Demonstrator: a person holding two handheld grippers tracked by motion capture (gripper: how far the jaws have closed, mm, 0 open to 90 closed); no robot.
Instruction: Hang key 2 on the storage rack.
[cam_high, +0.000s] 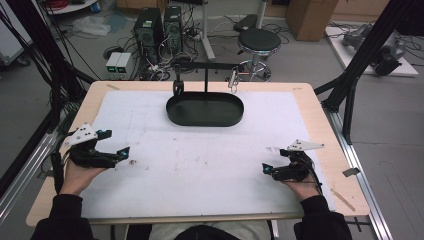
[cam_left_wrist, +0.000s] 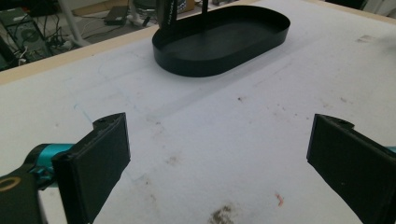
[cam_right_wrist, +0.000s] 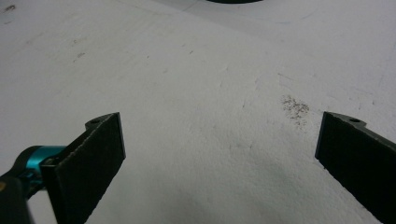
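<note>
A black oval tray (cam_high: 204, 118) sits at the far middle of the white mat, under a black T-shaped stand (cam_high: 206, 66) from which two small items hang. The same tray (cam_left_wrist: 219, 44) appears ahead in the left gripper view. My left gripper (cam_high: 120, 150) rests at the mat's left edge, jaws wide apart and empty; its own view (cam_left_wrist: 219, 163) has bare mat between the jaws. My right gripper (cam_high: 265, 169) rests at the front right, also open and empty, with only stained mat between its jaws (cam_right_wrist: 219, 158).
The white mat (cam_high: 200, 160) covers most of the wooden table (cam_high: 320, 120) and carries small dark stains. A black frame post (cam_high: 350, 95) stands off the right edge. Beyond the far edge are a stool (cam_high: 258, 42), computer towers and cables.
</note>
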